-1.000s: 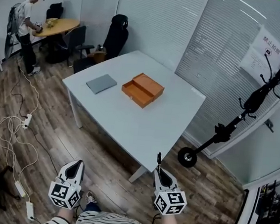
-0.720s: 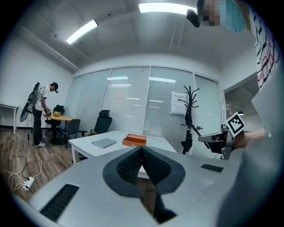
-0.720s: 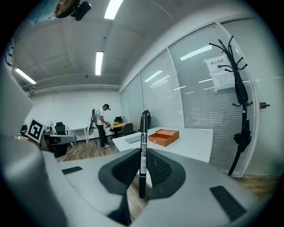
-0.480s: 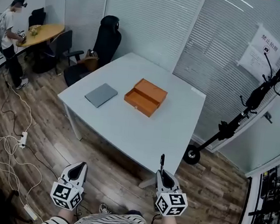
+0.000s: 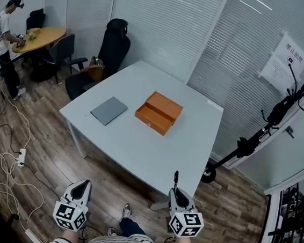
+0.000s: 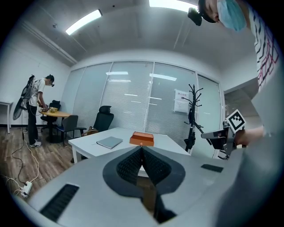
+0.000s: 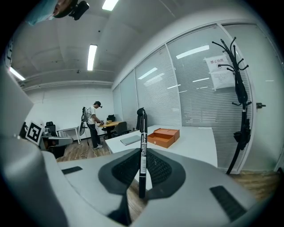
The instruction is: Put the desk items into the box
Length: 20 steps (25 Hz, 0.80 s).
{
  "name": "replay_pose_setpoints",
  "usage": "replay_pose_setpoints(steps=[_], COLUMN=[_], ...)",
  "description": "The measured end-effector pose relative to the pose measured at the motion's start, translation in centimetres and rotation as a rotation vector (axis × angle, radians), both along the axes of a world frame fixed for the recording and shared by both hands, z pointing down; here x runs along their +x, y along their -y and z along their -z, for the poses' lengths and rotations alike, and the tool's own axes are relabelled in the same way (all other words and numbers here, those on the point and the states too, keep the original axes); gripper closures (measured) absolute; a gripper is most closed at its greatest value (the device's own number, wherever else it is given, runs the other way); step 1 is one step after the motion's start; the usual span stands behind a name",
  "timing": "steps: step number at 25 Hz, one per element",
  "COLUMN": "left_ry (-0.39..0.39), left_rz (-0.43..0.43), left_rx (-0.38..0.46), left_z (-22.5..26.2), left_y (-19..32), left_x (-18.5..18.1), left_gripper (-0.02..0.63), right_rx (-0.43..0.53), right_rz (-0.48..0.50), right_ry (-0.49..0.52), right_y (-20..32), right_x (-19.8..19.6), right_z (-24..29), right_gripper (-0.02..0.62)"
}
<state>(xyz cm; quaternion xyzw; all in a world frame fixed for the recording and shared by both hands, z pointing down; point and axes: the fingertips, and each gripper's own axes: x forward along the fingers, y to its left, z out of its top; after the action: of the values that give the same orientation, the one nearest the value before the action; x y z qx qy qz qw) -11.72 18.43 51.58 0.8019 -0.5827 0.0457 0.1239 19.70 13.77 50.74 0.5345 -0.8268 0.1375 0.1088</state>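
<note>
An open orange box (image 5: 159, 112) lies in the middle of the white desk (image 5: 181, 148), with a grey notebook (image 5: 109, 110) to its left. Both also show far off in the left gripper view: the box (image 6: 142, 138) and the notebook (image 6: 109, 142). My right gripper (image 5: 176, 189) hangs below the desk's near edge, shut on a black pen (image 7: 143, 150) that stands upright between its jaws. The pen's tip (image 5: 176, 177) pokes up in the head view. My left gripper (image 5: 83, 184) is low at the left, shut with nothing in it.
A black office chair (image 5: 110, 49) stands at the desk's far left corner. A coat stand (image 5: 274, 117) leans at the right by the blinds. Cables and a power strip (image 5: 21, 157) lie on the wood floor at left. A person (image 5: 7, 30) stands at a round table far left.
The view has shifted a little closer to the desk and turned slightly. Both grippers hold the same pose low in the frame, the pen still in the right one.
</note>
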Motion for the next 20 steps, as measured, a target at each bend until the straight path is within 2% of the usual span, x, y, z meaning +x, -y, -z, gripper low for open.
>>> replay_pose_setpoints(steps=[5,20], left_ry=[0.007,0.039], left_rz=[0.018,-0.008], left_rx=[-0.009,0.027], left_z=[-0.2,1.2], left_y=[3.1,15.6], left_x=[-0.4,2.4], left_gripper=[0.584,0.584], right_rx=[-0.007,0.007], right_rz=[0.007,0.068], right_ry=[0.009,0.016], right_y=[3.6,15.6], right_x=[-0.4,-0.1], right_z=[-0.4,-0.5], right_gripper=[0.538,0.538])
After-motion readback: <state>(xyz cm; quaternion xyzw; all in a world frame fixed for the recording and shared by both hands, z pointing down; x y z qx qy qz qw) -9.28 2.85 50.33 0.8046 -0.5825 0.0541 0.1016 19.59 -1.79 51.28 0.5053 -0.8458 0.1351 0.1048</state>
